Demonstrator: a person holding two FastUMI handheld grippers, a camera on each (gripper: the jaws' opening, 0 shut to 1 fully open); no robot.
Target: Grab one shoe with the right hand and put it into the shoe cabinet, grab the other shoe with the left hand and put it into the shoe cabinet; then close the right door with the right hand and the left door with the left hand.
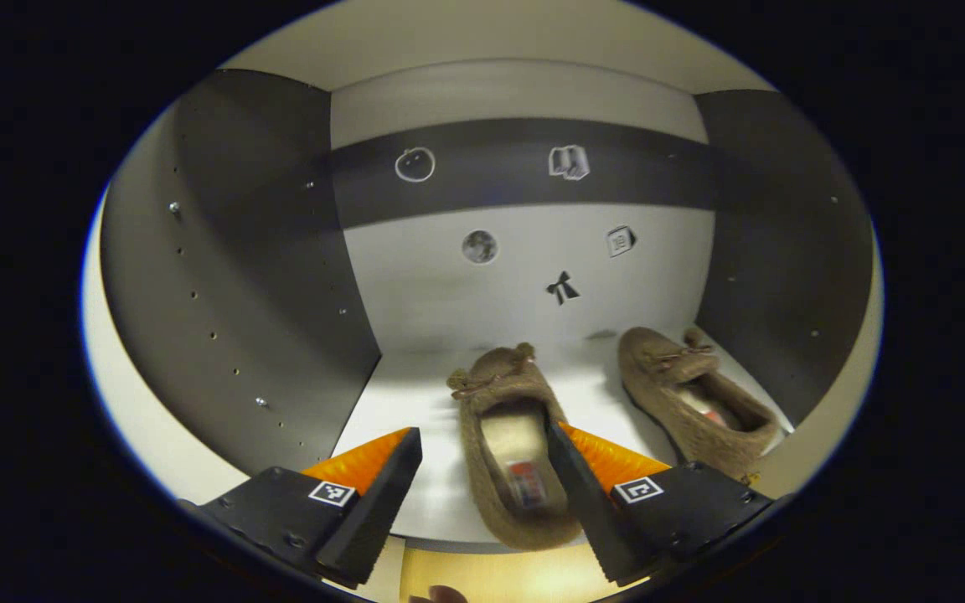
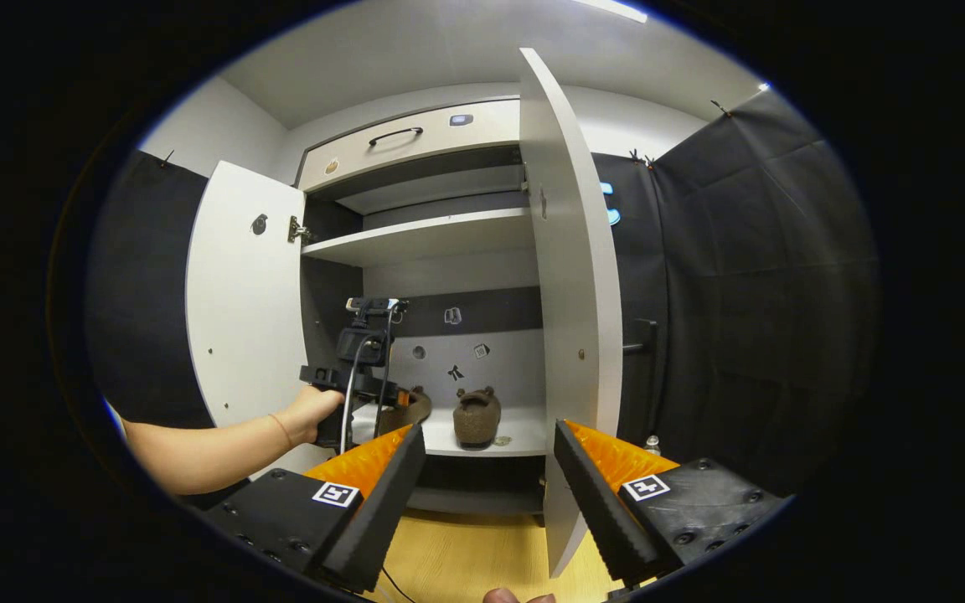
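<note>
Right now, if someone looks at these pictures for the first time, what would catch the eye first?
Two brown slippers on the cabinet's white shelf: the left slipper lies between the open fingers of the left gripper, and the right slipper sits beside it. In the right gripper view, both white doors stand open, the right door edge-on.

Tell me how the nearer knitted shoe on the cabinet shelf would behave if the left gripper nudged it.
The nearer shoe looks soft and knitted, so its sides would probably cave in rather than resist. It seems light, so it would likely slide on the smooth white shelf. It lies flat on its sole, so tipping or rolling seems unlikely.
</note>
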